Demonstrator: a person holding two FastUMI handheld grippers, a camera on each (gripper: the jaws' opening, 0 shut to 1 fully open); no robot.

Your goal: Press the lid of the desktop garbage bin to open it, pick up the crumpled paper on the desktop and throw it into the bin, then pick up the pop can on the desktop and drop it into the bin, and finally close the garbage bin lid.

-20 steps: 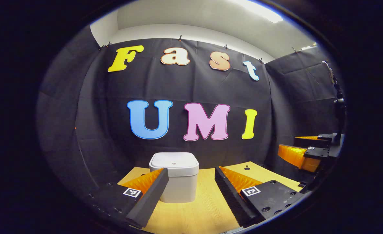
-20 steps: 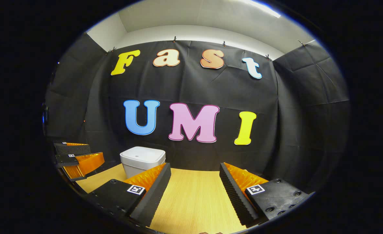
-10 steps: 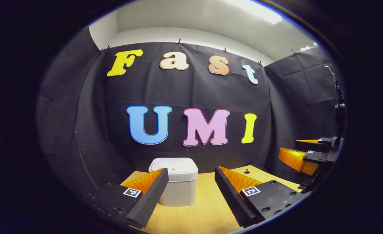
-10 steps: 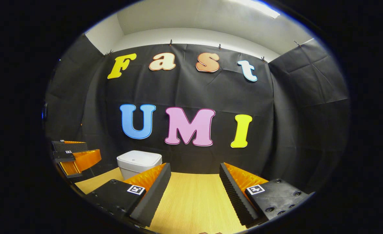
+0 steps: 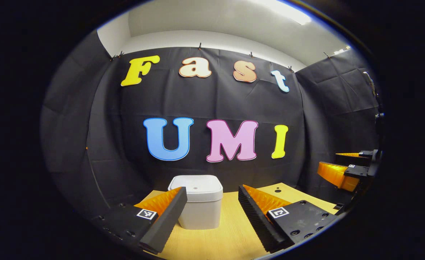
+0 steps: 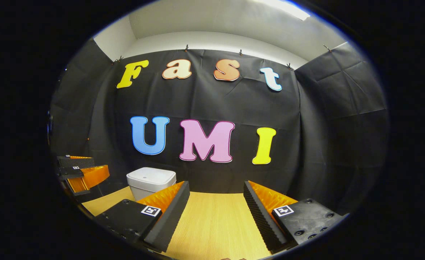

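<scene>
Left gripper view: left hand-held gripper level, spread, facing bin.

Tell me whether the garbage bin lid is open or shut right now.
Shut. The lid lies flat and level on the white garbage bin, with no gap at its rim in the left or right gripper view.

On the desk the closed garbage bin stands ahead of the left tongs, with bare wood right of the bin.
</scene>
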